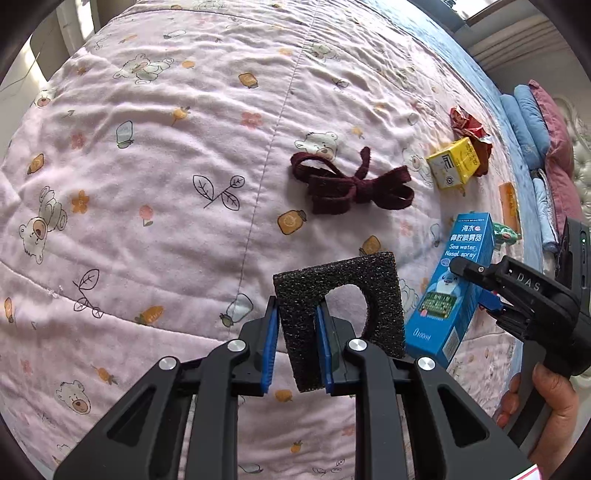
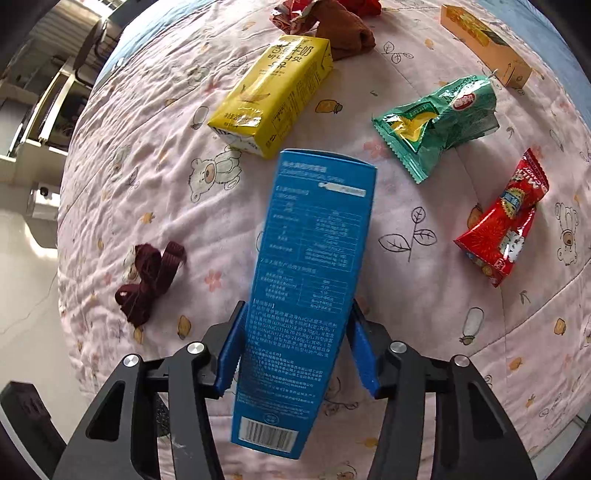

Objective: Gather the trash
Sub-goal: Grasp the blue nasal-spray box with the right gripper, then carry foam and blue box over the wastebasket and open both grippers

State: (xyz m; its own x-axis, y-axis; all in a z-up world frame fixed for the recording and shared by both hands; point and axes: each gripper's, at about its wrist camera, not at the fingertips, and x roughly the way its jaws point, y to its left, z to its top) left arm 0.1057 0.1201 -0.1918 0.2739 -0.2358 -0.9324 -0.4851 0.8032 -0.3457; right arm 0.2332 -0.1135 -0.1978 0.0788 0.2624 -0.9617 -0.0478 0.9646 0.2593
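My left gripper (image 1: 297,314) is shut on a black foam piece (image 1: 332,280) with a rounded cut-out, held above the pink quilt (image 1: 147,184). In the right wrist view my right gripper (image 2: 299,310) has its blue pads pressed on both long sides of a blue nasal spray box (image 2: 317,229). The left wrist view shows that box (image 1: 465,251) tilted at the right, with the right gripper (image 1: 474,286) on it. On the quilt lie a yellow milk carton (image 2: 273,92), a green wrapper (image 2: 439,122), a red candy wrapper (image 2: 506,225) and a maroon ribbon (image 1: 347,184).
An orange box (image 2: 484,44), a brown cloth (image 2: 343,33) and crumpled red wrappers (image 1: 465,122) lie farther back. Blue and pink pillows (image 1: 532,122) are stacked at the bed's head. A person's hand (image 1: 550,398) holds the right gripper's handle. The floor shows past the bed's left edge.
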